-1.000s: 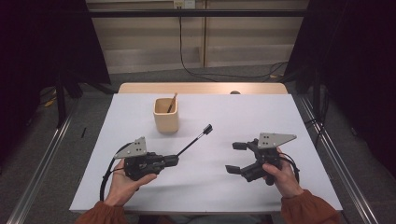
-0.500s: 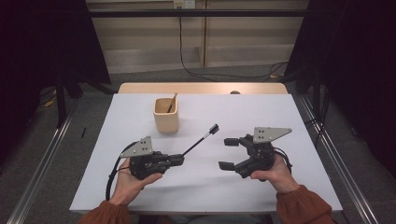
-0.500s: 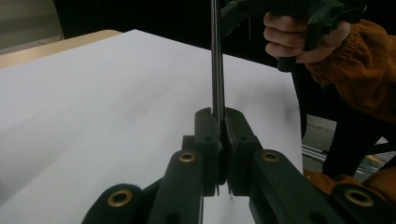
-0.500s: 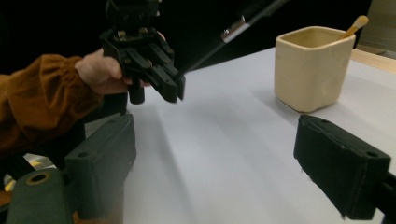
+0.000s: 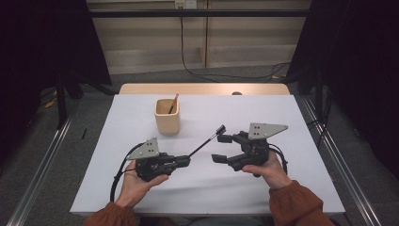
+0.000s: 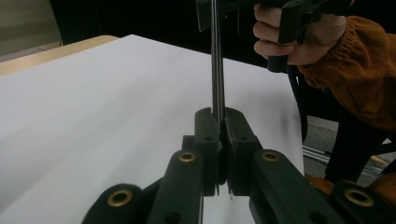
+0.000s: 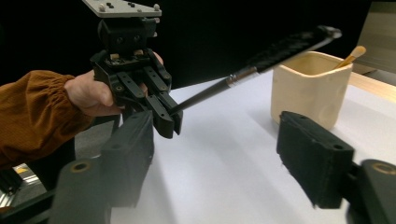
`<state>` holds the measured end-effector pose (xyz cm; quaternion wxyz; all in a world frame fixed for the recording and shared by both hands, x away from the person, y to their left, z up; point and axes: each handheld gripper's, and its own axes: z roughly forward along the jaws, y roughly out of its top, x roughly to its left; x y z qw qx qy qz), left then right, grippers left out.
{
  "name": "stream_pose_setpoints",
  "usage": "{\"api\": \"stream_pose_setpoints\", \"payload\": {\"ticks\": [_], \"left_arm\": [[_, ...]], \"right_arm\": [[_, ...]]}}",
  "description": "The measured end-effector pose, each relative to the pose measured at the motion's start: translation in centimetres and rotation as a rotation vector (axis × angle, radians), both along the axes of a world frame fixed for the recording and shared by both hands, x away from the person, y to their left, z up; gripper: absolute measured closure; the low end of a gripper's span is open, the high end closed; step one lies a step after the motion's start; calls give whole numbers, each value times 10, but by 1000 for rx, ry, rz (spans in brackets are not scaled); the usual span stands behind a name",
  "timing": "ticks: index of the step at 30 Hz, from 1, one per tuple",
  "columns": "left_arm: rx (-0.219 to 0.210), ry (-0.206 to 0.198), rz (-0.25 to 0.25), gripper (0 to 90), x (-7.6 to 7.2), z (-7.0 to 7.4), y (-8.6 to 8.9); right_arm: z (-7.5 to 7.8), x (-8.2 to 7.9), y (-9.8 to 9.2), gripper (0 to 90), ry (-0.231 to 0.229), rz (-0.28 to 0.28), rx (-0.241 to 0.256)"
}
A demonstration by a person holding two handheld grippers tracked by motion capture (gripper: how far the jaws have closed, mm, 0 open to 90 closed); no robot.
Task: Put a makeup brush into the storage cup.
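On the white table (image 5: 291, 179), the left gripper (image 5: 184, 161) lay low at about seven o'clock from the table's middle, held in the person's left hand (image 5: 134, 183) with its grey plate on top. Its jaws were clamped tight on the lower end of a slim black brush (image 5: 204, 142). In the left gripper view the thin shaft (image 6: 217, 60) rose straight up out of the closed jaws, pinched between the two pads with no gap to either side.

From that grip the brush slanted up toward two o'clock in the high view, clear of the table, its dark head (image 5: 219, 129) ending near the middle of the table. That head sat just beside the upper jaw of the right gripper (image 5: 221, 148) (whether the two touched could not be told from above).

The right gripper, held in the right hand (image 5: 266, 169) at about five o'clock from the table's middle, pointed toward nine o'clock with its jaws spread wide and nothing between them. In the right gripper view the two black pads (image 7: 313, 161) stood well apart, and the brush (image 7: 261, 63) crossed above them, running from the left gripper (image 7: 168, 116) up toward the top right.

A pale wooden cup (image 5: 167, 116) stood upright at eleven o'clock from the table's middle, well apart from both grippers. A wooden stick (image 5: 173, 102) leaned inside it, tip toward one o'clock.
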<state>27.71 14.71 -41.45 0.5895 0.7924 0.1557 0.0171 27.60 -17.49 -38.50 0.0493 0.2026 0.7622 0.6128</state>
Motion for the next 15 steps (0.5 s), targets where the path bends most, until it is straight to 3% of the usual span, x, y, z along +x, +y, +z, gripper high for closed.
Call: {"api": "stream_pose_setpoints", "payload": {"ticks": [7,13,15], "left_arm": [[-6,2,0,855,-1,-1,-1],[-7,3,-4,855,-1,-3,-3],[-5,1,-6,855,-2,-3,-2]], "right_arm": [[-1,5,5,435,16,19,8],[4,7,7,486,17,31,24],[5,9,7,543,22,33,37]]}}
